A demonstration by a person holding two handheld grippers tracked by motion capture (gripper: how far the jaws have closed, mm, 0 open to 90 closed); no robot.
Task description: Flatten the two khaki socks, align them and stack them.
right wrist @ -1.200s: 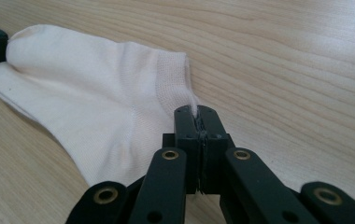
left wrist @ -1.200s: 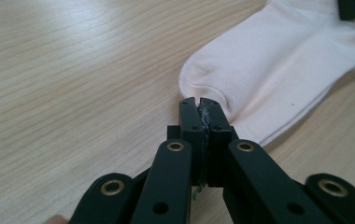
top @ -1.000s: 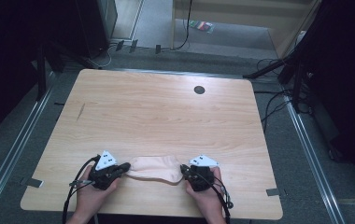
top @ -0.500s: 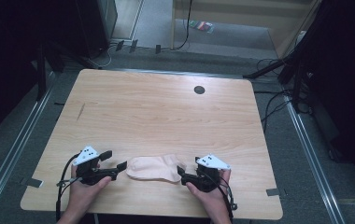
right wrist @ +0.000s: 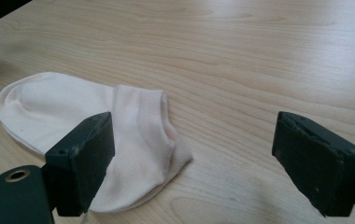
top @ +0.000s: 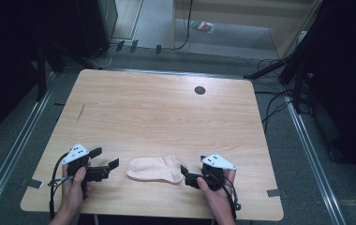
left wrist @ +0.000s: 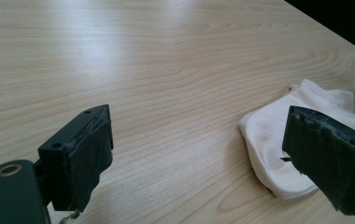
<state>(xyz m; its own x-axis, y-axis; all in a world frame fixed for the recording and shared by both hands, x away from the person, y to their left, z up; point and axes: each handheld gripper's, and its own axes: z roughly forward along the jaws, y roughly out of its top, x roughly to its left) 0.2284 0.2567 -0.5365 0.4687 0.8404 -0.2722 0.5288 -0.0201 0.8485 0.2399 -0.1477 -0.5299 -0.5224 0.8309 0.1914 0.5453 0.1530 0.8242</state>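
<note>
Pale sock [top: 155, 168] lies flat between left tongs [top: 105, 162] and right tongs [top: 184, 174], both apart.

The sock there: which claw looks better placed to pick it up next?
Probably the right claw. In the high view it sits open against the sock at its cuff end, whereas the left claw, open too, sits apart from the toe end with bare table between.

Setting: lab or recording studio. Evidence: bare wooden desk [top: 166, 117] with a round cable hole [top: 199, 90]; metal floor rails [top: 12, 154] on both sides; grey carpet; loose cables [top: 274, 101] on the floor; dark stands [top: 298, 75] and black equipment around the edges.
</note>
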